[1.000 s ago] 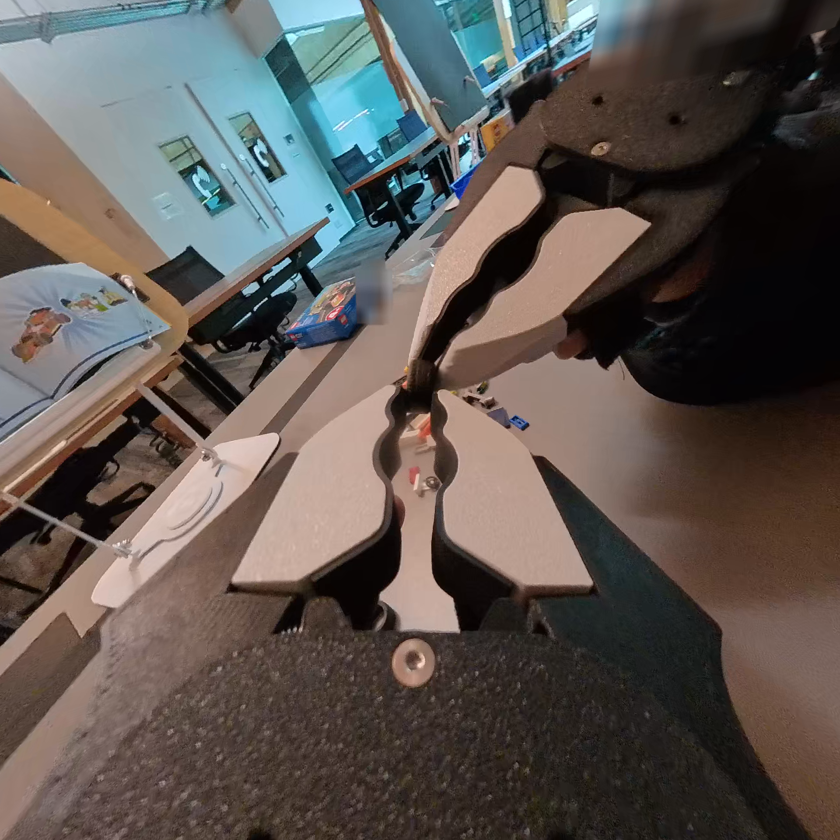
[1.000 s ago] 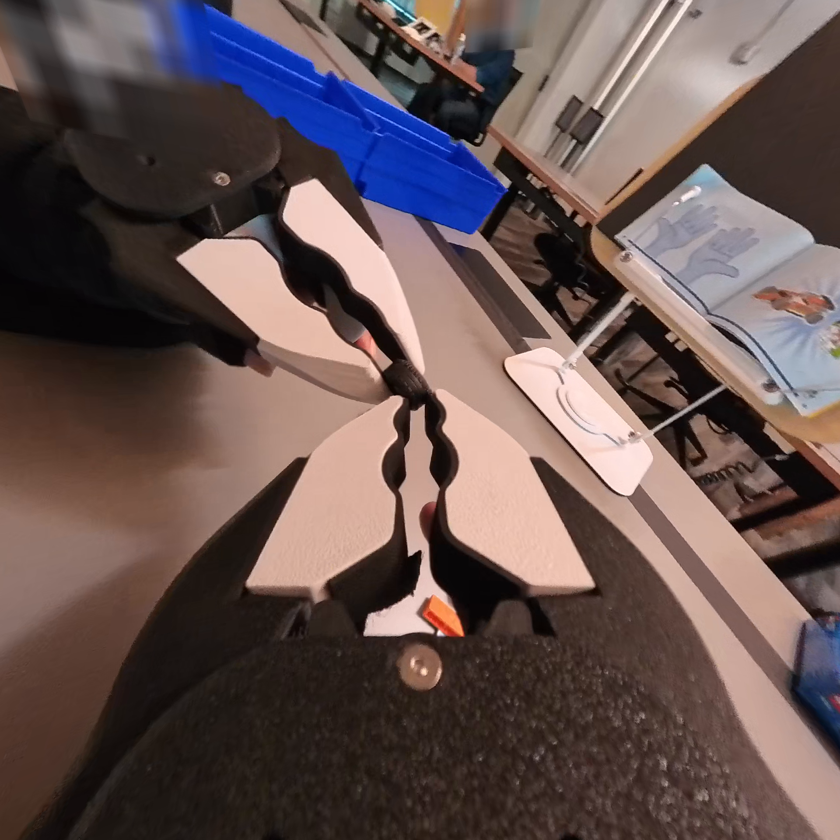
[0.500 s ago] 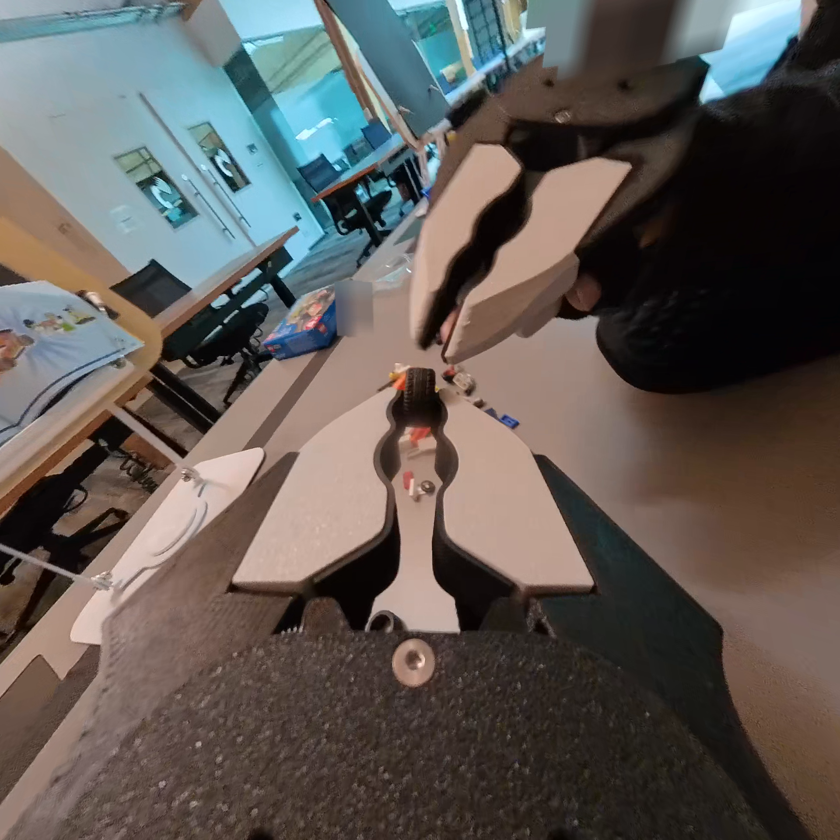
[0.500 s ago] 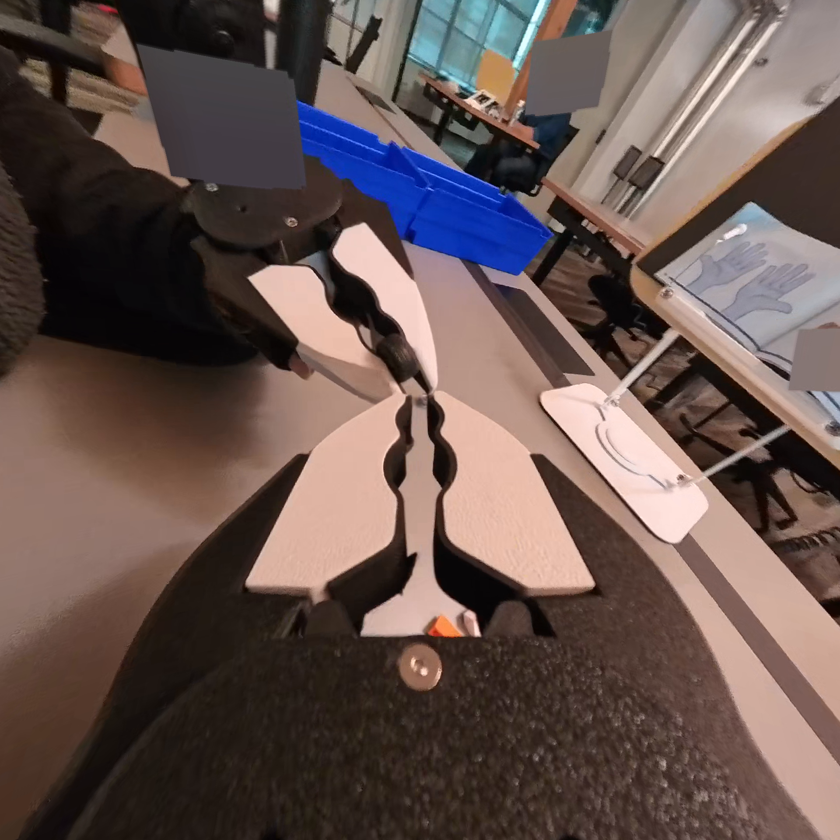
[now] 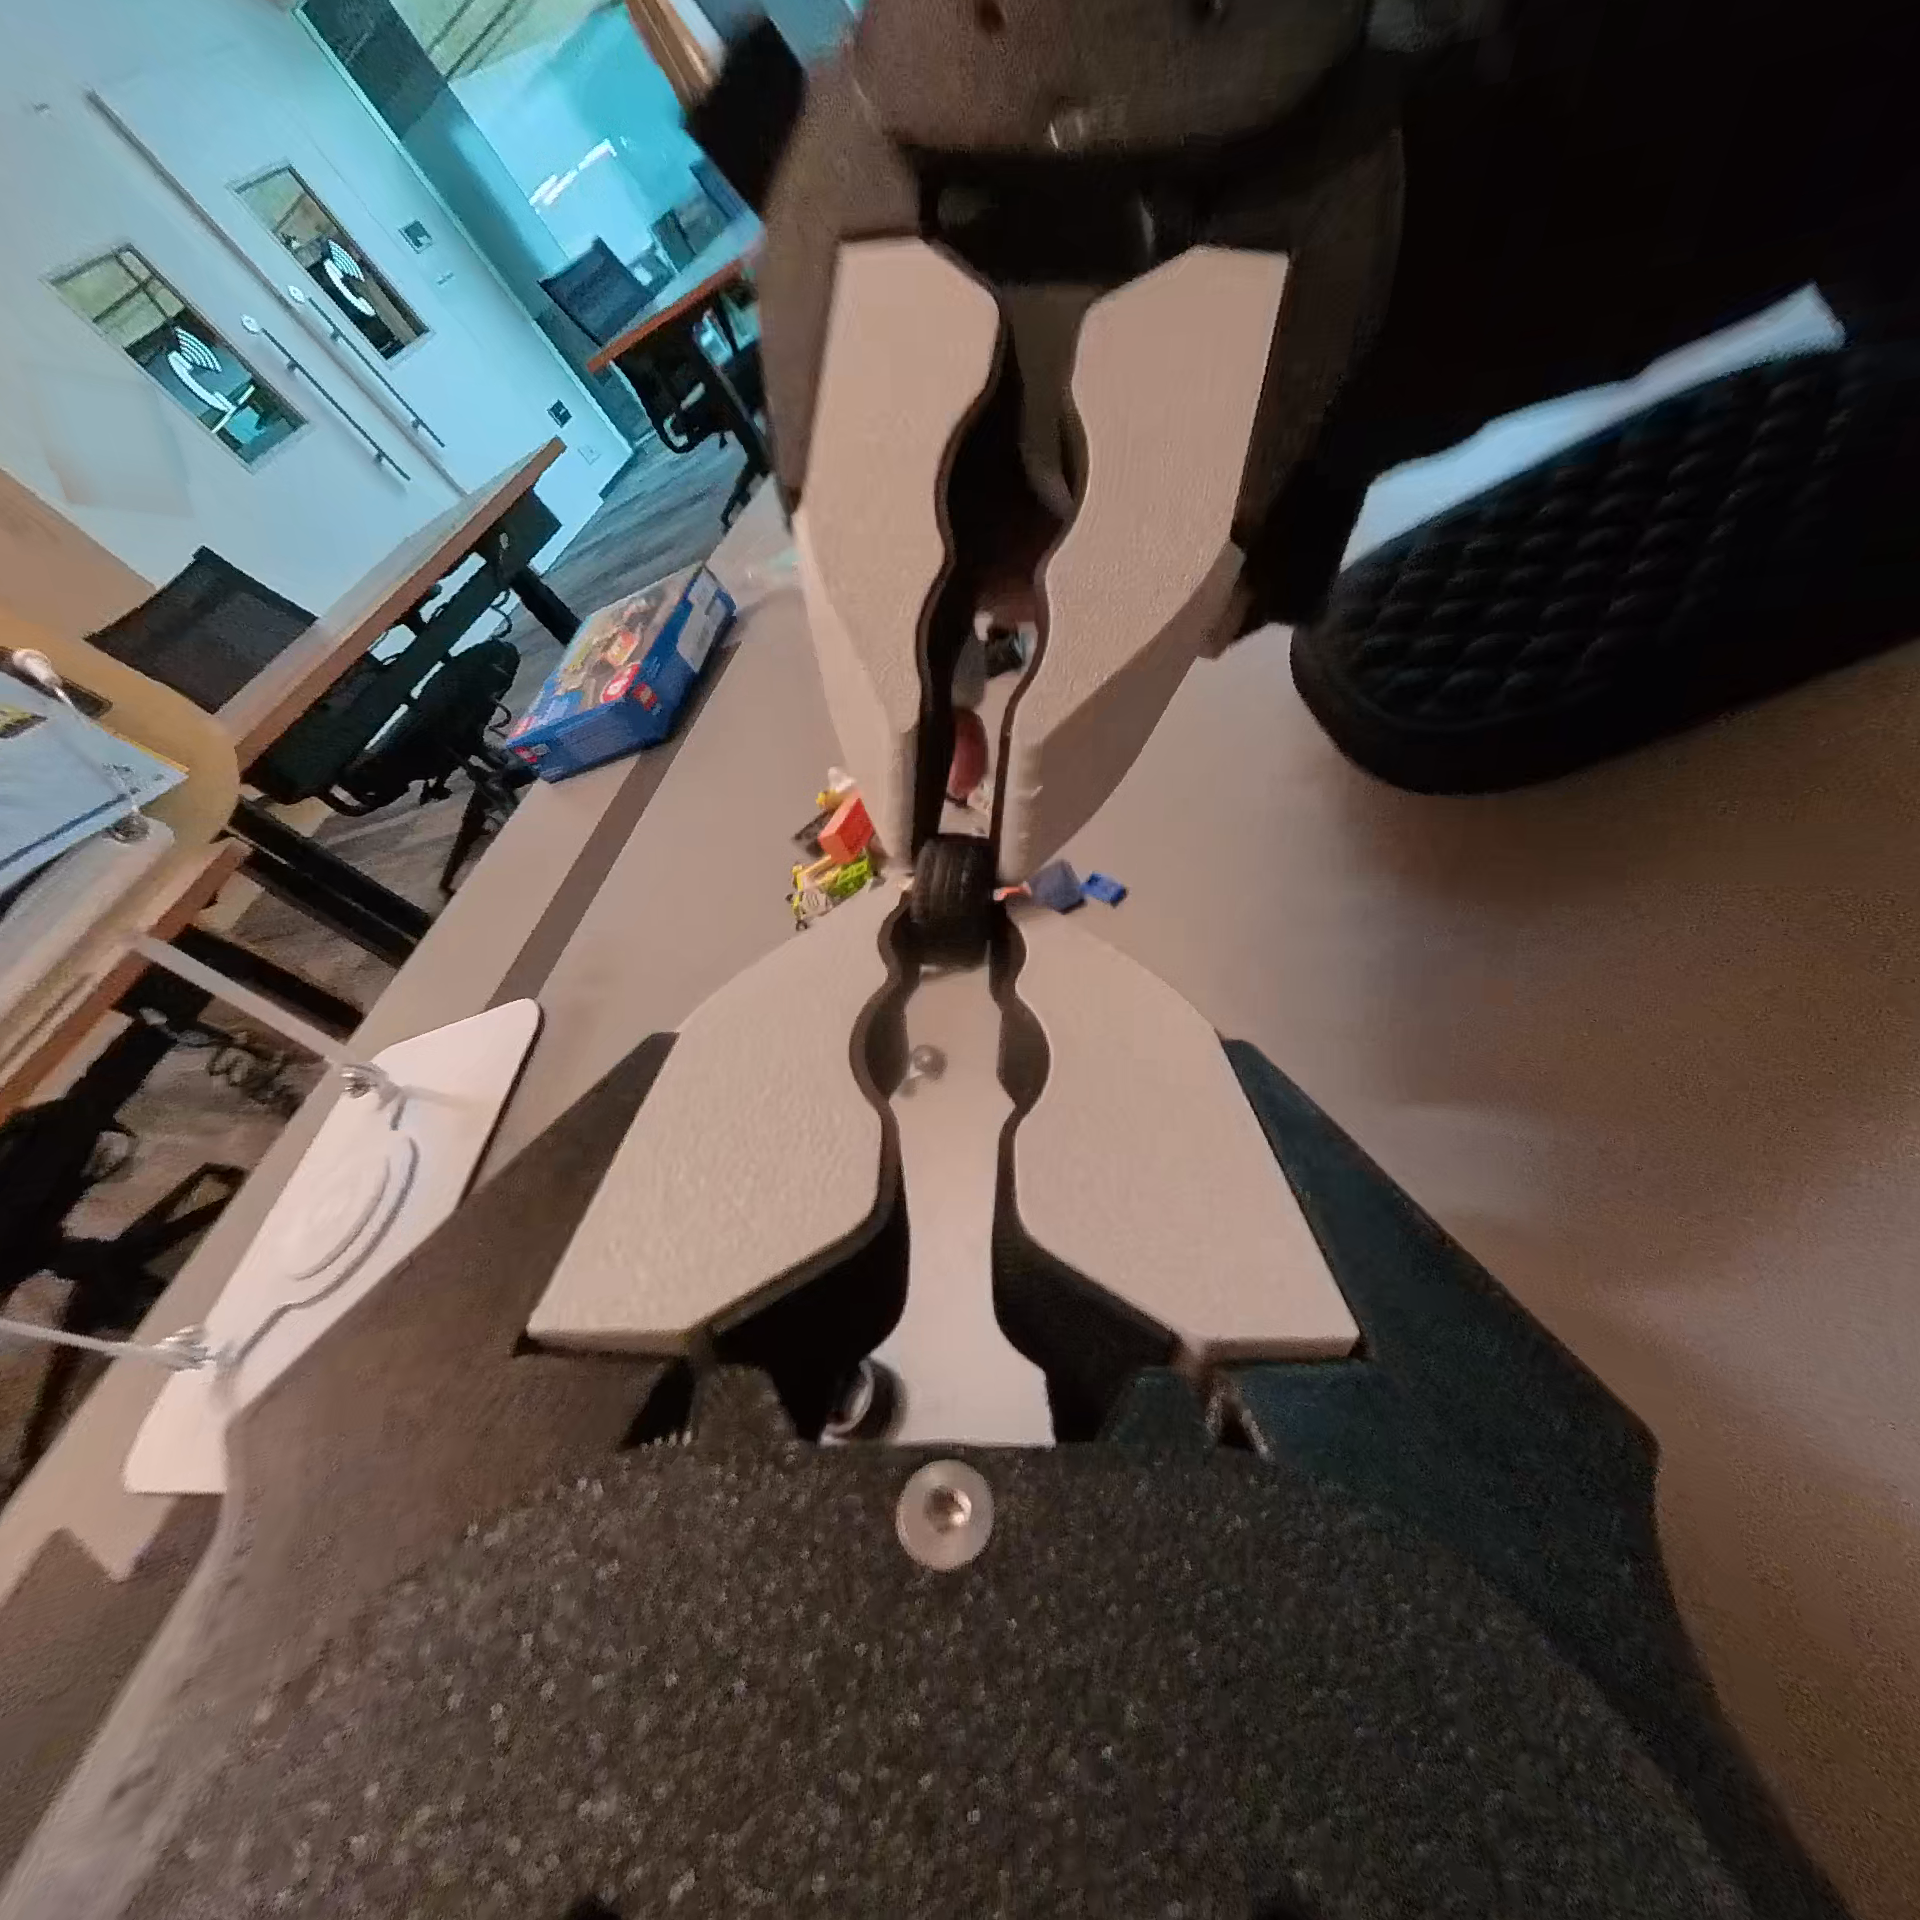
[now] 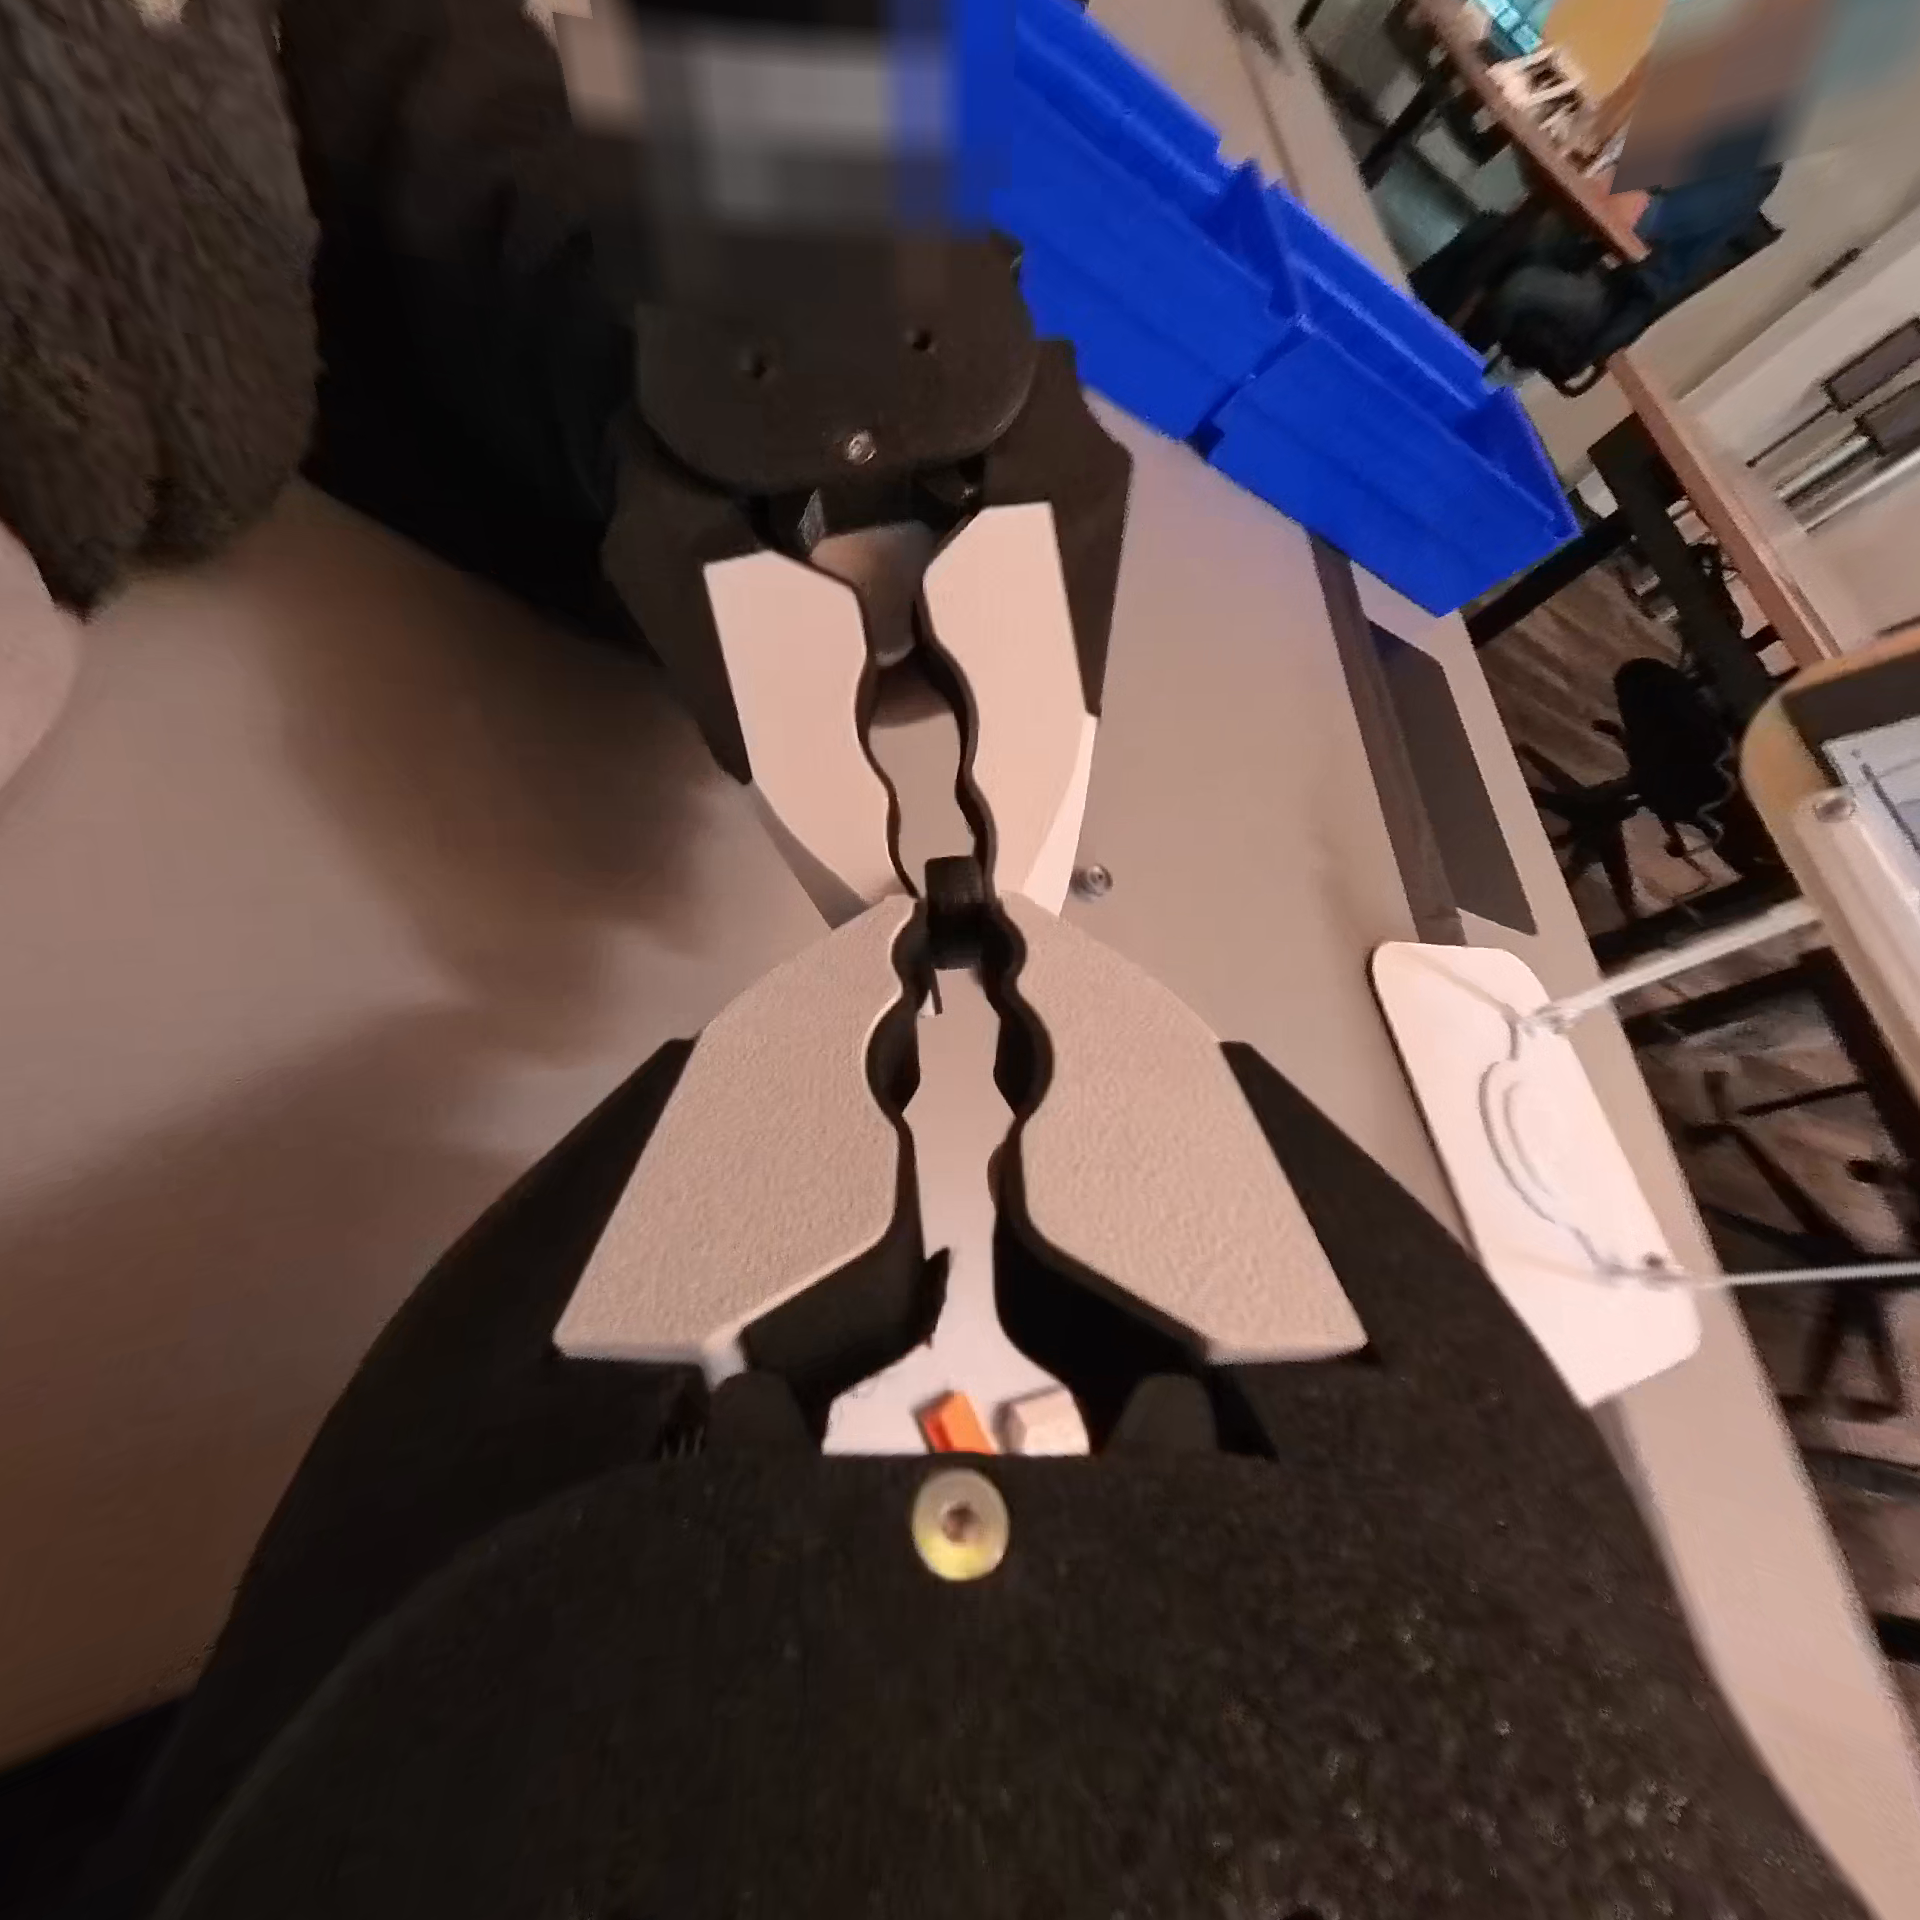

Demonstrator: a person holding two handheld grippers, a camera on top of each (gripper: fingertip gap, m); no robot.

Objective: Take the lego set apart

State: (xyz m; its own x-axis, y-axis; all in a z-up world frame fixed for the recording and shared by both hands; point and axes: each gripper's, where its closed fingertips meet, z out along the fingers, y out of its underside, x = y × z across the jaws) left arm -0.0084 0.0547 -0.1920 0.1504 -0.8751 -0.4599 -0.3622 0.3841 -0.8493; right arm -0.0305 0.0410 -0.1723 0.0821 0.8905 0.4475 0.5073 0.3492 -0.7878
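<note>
A small black lego wheel point(image 5: 951, 888) is held above the grey table point(image 5: 1507, 1039) between the two grippers, which meet tip to tip. My left gripper point(image 5: 951, 930) is shut on the near side of the wheel. My right gripper point(image 5: 958, 836) comes down from above, its fingers closed on the far side of the wheel. In the right wrist view the wheel point(image 6: 954, 906) sits in my right gripper point(image 6: 958, 920), and the left gripper point(image 6: 948, 881) faces it from the far side. Whatever sits inside the wheel is hidden.
Loose lego pieces point(image 5: 836, 857) and small blue bricks point(image 5: 1081, 888) lie on the table behind the grippers. A lego box point(image 5: 623, 686) lies farther back. A white stand base point(image 5: 343, 1195) sits at the left edge. Blue bins point(image 6: 1299, 343) stand at the far side. An orange piece point(image 6: 951, 1434) lies under my right gripper.
Half a second ago the right gripper had pulled up and away from the wheel held by the left gripper. Now it is back at the wheel, tip to tip with the left gripper.
</note>
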